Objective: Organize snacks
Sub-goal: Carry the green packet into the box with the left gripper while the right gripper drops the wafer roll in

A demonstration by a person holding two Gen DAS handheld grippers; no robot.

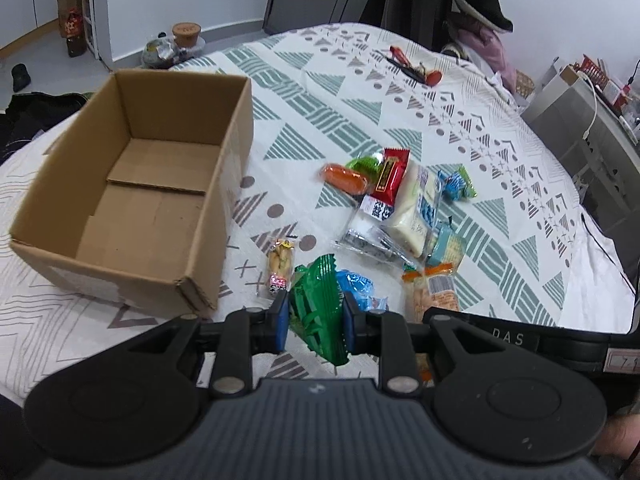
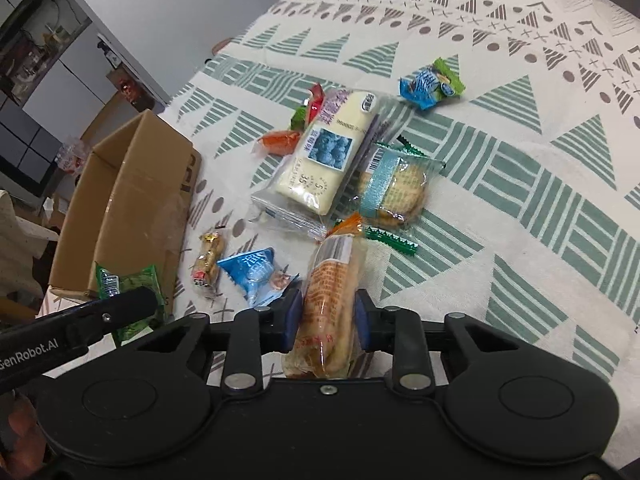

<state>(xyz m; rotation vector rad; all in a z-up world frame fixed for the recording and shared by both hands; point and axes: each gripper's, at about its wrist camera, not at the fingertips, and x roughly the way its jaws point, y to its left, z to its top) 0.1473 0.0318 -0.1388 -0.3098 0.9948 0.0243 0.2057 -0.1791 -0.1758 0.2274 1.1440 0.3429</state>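
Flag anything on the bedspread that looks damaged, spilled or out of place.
Nothing looks damaged or spilled. The snack packets lie in a loose overlapping heap on the bedspread, and the cardboard box holds none. The left tool grips a green packet; the right tool grips an orange-printed packet.

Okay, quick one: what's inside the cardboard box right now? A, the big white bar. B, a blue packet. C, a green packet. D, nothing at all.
D: the cardboard box shows only its bare floor, while the green packet sits pinched in the left tongs outside it.
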